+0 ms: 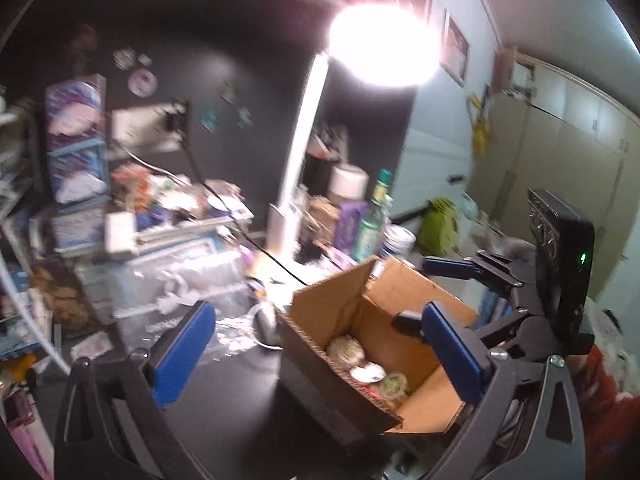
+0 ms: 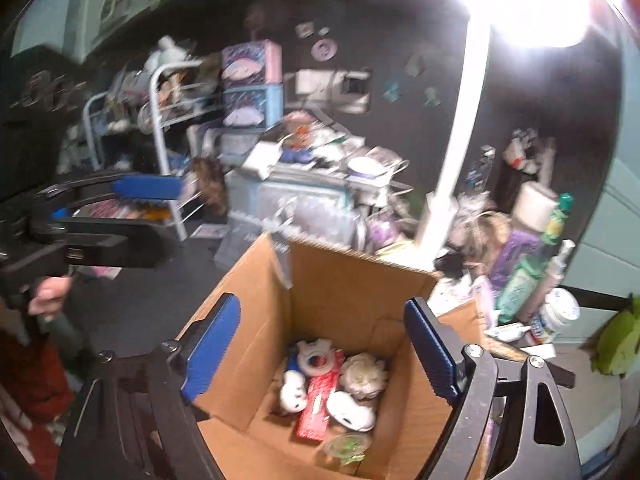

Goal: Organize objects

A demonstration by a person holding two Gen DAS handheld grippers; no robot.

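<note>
An open cardboard box (image 2: 332, 280) stands on the dark desk; it also shows in the left wrist view (image 1: 340, 304). Inside lie a red packet (image 2: 318, 404), white plush pieces (image 2: 352, 410), a cream pompom (image 2: 364, 374) and a small clear cup (image 2: 347, 444). My right gripper (image 2: 320, 354) is open and empty, right above the box opening. My left gripper (image 1: 316, 354) is open and empty, to the left of the box and above its near corner. The right gripper (image 1: 448, 292) shows over the box in the left wrist view, and the left gripper (image 2: 132, 196) shows at far left in the right wrist view.
A white desk lamp (image 2: 452, 160) shines brightly behind the box. Bottles and jars (image 2: 528, 264) crowd the right. Stacked storage boxes and clutter (image 2: 296, 176) fill the back, with a white wire rack (image 2: 160, 120) at left. A black cable (image 1: 240, 224) runs across the desk.
</note>
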